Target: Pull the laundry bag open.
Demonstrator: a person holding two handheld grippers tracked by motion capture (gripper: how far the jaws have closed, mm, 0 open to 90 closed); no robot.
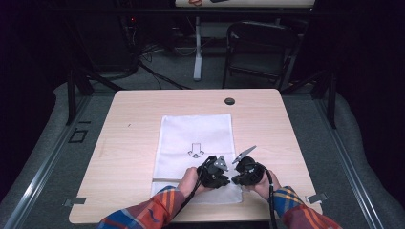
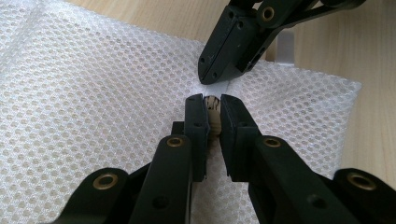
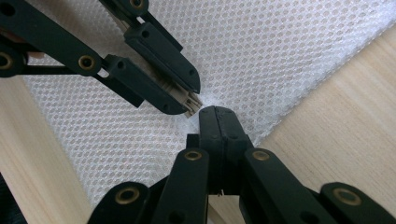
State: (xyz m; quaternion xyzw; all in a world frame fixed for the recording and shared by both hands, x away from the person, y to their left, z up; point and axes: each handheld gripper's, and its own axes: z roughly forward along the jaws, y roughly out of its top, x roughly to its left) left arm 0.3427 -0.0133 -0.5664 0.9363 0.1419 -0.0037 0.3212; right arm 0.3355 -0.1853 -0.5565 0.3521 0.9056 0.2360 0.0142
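A: State check. Where's the bag?

B: White mesh bag [image 1: 196,138] lies flat on the wooden table [image 1: 124,143], centre of the high view, running from mid-frame down toward the near edge. Small arrow mark [image 1: 195,151] printed on it, just above the grippers.

A: Grippers?

B: Both at the lower centre of the high view, over the bag's bottom end, tips nearly meeting. Left hand [image 1: 188,181] and right hand [image 1: 262,183] come in from the bottom edge, plaid sleeves.

A: Left gripper state?

B: Left gripper [image 2: 211,109] has its jaws narrow, pinched on a small beige zipper pull [image 2: 213,106]. In the left gripper view it sits at frame centre, between the tips. Same piece is visible in the right gripper view [image 3: 192,103], poking out of the left jaws at centre.

A: Right one?

B: Right gripper [image 3: 217,112] has its jaws pressed together, no gap visible. Tips sit on the mesh at the bag's seam, centre of the right gripper view. Looks like a bit of white fabric is nipped, but I can't tell for certain. In the left gripper view it comes down from the top centre [image 2: 211,77], tip just above the left jaws, close but apart.

A: Anything else on the table?

B: Dark round cap [image 1: 229,101] near the far edge, above the bag. Black folding chair [image 1: 258,47] behind the table, upper right.
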